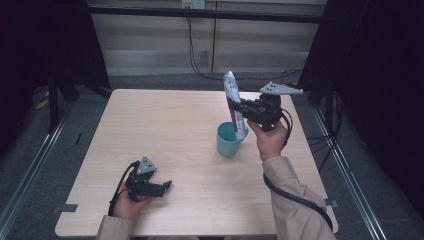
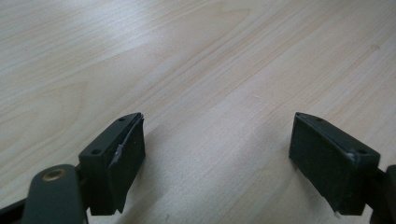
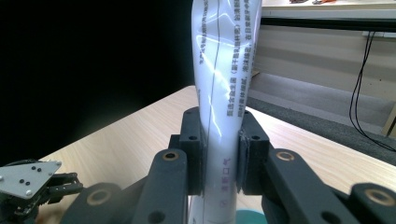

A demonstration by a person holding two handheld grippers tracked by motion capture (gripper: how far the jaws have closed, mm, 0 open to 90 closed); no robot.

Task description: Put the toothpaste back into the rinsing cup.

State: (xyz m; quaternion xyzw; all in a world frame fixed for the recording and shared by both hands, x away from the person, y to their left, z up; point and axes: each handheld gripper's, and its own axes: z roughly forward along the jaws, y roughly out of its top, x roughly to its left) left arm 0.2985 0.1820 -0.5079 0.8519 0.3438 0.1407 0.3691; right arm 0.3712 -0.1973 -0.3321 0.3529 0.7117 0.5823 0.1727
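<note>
My right gripper (image 1: 235, 111) is shut on a white tube with printed text (image 1: 233, 102), held almost upright above a teal cup (image 1: 228, 139) at the table's right middle. The tube's lower end reaches into the cup's mouth. In the right gripper view the tube (image 3: 224, 70) rises between the two black pads (image 3: 194, 154), pinched flat by my right gripper (image 3: 220, 156), and the cup's rim (image 3: 250, 215) peeks out below. My left gripper (image 1: 168, 186) rests low at the front left of the table, open. In the left gripper view my left gripper (image 2: 217, 156) has only bare wood between its jaws.
The light wooden table (image 1: 165, 125) has dark floor around it. Cables (image 1: 200, 65) hang down the back wall. A black frame post (image 1: 52, 95) stands at the left, and a floor rail (image 1: 345, 165) runs along the right side.
</note>
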